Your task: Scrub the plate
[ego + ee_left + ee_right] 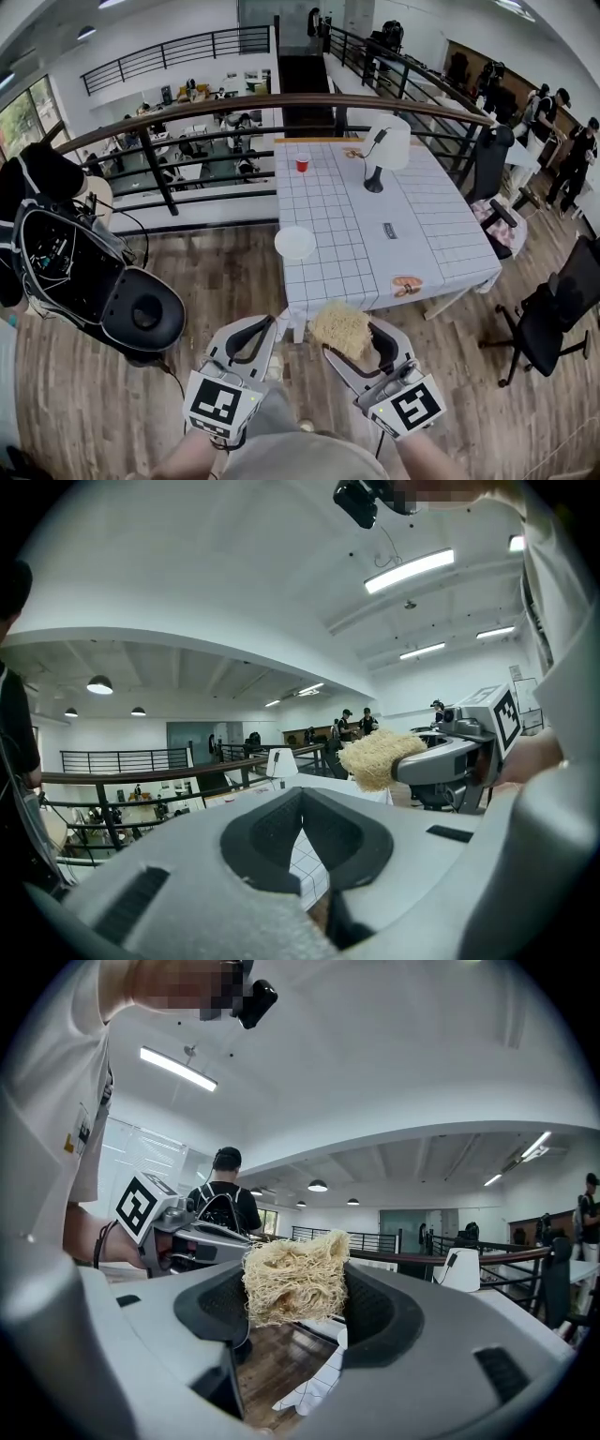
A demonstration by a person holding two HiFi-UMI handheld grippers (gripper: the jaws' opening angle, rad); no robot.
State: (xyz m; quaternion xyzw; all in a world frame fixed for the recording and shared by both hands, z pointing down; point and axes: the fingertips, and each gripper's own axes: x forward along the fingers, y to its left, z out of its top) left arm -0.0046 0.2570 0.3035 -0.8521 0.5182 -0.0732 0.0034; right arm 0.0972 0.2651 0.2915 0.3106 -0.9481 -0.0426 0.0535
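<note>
A white plate (pixel 295 243) rests on the near left edge of the table (pixel 431 234), which has a white gridded cloth. Both grippers hang in front of that table over the wooden floor, short of the plate. My right gripper (pixel 354 330) is shut on a tan fibrous scrub pad (pixel 339 326). In the right gripper view the pad (pixel 295 1279) fills the space between the jaws. My left gripper (pixel 270 324) sits just left of it, shut and holding nothing. The left gripper view shows its own closed jaws and the pad (pixel 375 757) to the right.
On the table stand a red cup (pixel 302 163) and a white desk lamp (pixel 384 150). A dark railing (pixel 169 192) runs behind it. A black office chair (pixel 553 323) is at the right, a black round-seated machine (pixel 141 309) at the left. Several people stand far right.
</note>
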